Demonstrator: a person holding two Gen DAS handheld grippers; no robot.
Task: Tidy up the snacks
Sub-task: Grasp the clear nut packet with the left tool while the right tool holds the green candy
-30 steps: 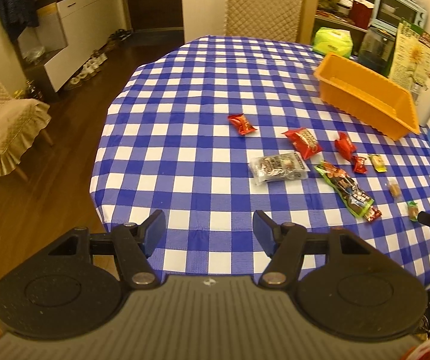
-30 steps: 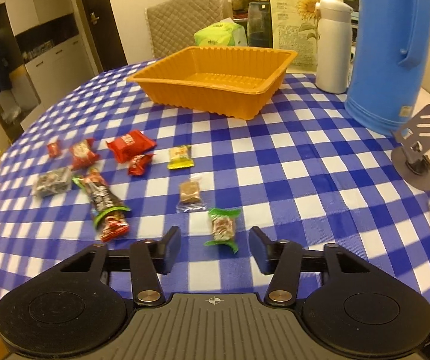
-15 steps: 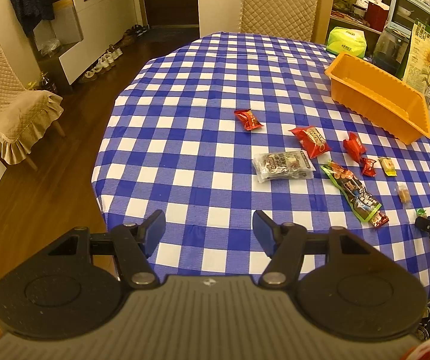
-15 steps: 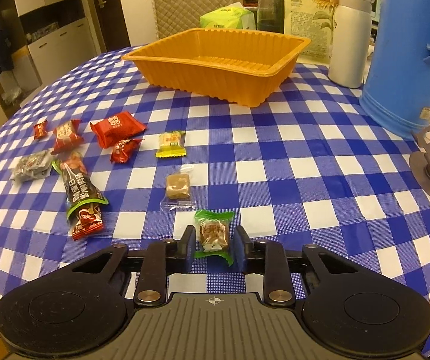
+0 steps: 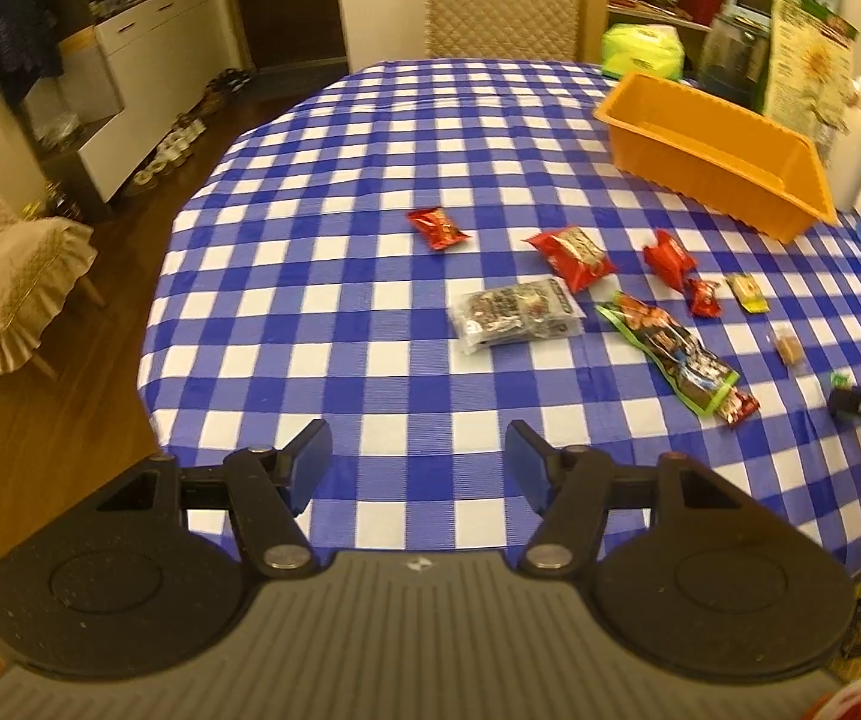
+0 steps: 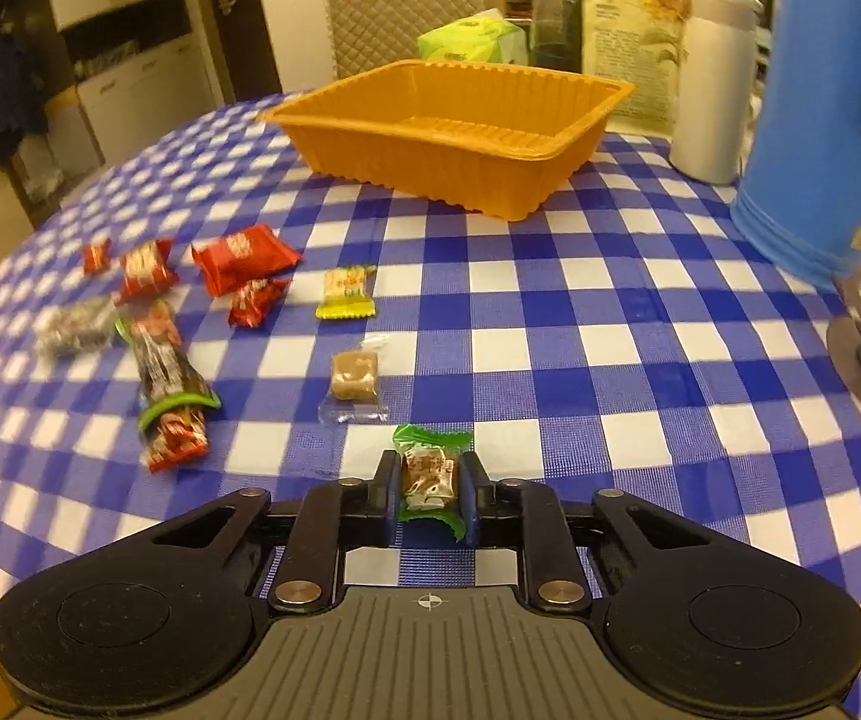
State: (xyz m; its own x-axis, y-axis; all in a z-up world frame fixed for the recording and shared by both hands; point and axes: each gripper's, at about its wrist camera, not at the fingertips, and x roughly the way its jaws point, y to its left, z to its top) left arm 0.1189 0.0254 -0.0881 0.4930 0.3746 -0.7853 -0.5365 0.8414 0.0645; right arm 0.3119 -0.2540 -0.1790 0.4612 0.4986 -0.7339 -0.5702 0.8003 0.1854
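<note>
1. Right gripper (image 6: 429, 487) was clamped on a green-wrapped candy (image 6: 428, 476); both pads pressed its sides, and the candy sat low over the blue-checked tablecloth (image 6: 580, 324). Whether it still touched the cloth, can't tell.
2. Left gripper (image 5: 418, 468) had jaws wide apart with nothing between them, hovering over the near table edge, well short of the snacks.
3. Orange tray (image 6: 448, 132) stood at the far side of the table, nothing visible in it.
4. Clear-wrapped brown candy (image 6: 353, 381) lay nearer than the tray, just beyond the held candy.
5. Yellow-edged small packet (image 6: 345, 292) lay between the brown candy and the tray.
6. Large red packet (image 6: 244, 258) and small red candy (image 6: 255, 300) lay left of the yellow packet, on the near-left side of the tray.
7. Long green-edged snack pack (image 6: 167, 381) lay further left, with a small red packet touching its near end.
8. Silver-grey pack (image 5: 514, 315), red-and-white packet (image 5: 574, 249) and small red packet (image 5: 436, 227) lay farthest from the tray, in the left view.
9. Blue jug (image 6: 832, 114) and white flask (image 6: 712, 78) stood right of the tray.
</note>
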